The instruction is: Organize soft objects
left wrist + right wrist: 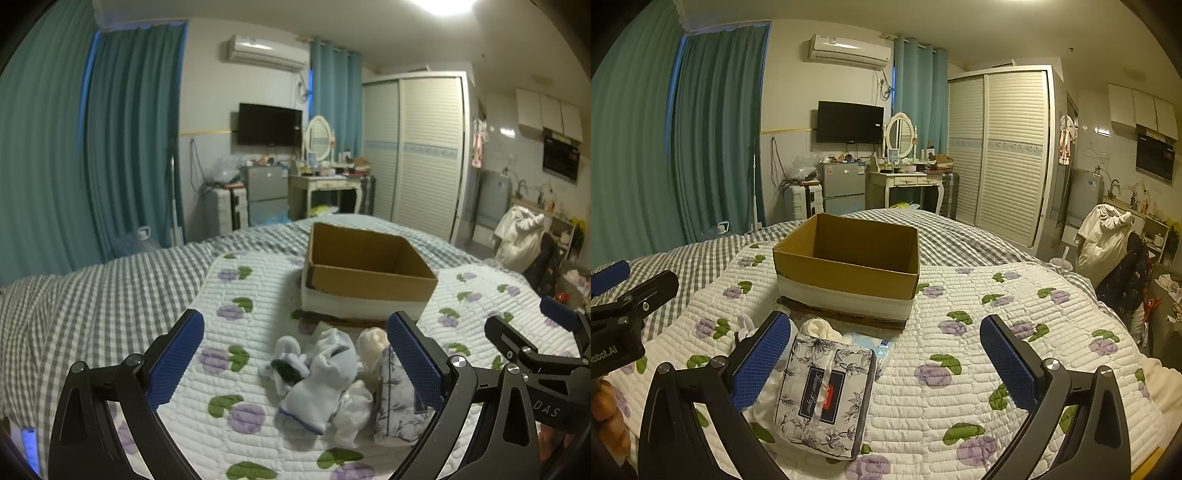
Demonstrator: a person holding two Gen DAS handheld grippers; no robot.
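An open cardboard box (369,275) stands on the quilted floral mat (236,317); it shows in the right wrist view too (846,271). In front of it lies a pile of soft things: a white sock with a blue hem (321,380), a small white and dark green piece (286,363), a cream bundle (371,343) and a floral tissue pack (393,398), (825,393). My left gripper (295,365) is open, its fingers either side of the pile. My right gripper (886,365) is open and empty, the tissue pack by its left finger.
The mat lies on a grey checked bedspread (92,306). A pale blue packet (873,345) lies behind the tissue pack. Beyond the bed are teal curtains (122,147), a dressing table (325,184), a wardrobe (421,155) and a chair with clothes (1115,254).
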